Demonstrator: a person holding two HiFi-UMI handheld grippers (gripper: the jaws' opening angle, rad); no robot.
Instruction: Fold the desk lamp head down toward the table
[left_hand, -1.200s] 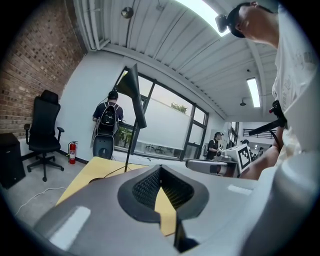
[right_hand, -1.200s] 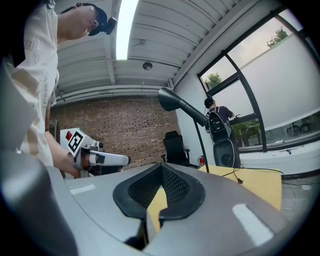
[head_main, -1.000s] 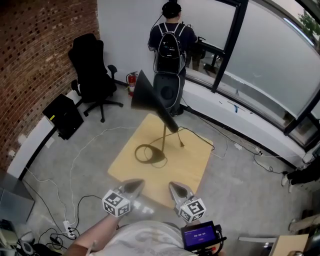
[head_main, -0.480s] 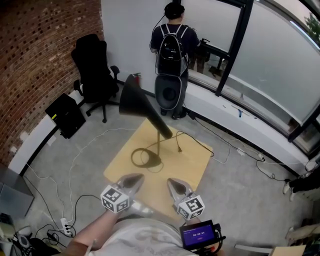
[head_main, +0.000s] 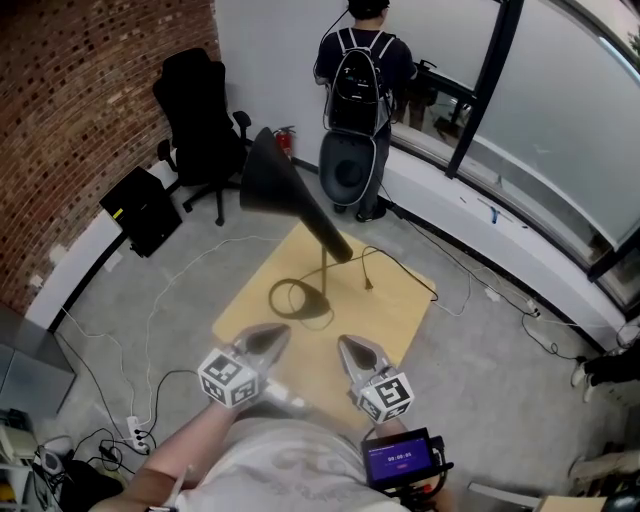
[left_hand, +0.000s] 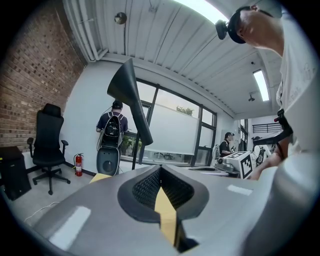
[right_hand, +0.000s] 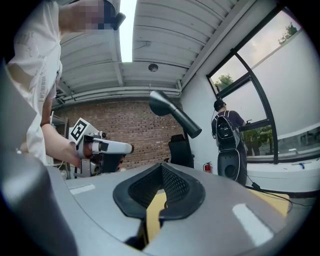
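A black desk lamp stands on a small wooden table. Its cone-shaped head is raised and tilts up to the left, above a thin stem and a ring base. My left gripper and right gripper hover side by side at the table's near edge, both shut and empty, well short of the lamp. In the left gripper view the lamp head rises beyond the shut left gripper. In the right gripper view the lamp head shows above the shut right gripper, with the left gripper at the left.
A person with a backpack stands at the far window beside a black rounded case. A black office chair, a fire extinguisher and a black box stand along the left wall. Cables and a power strip lie on the floor.
Both grippers have moved a little forward toward the table's near edge, still shut. The view has shifted slightly. The lamp stands as before.
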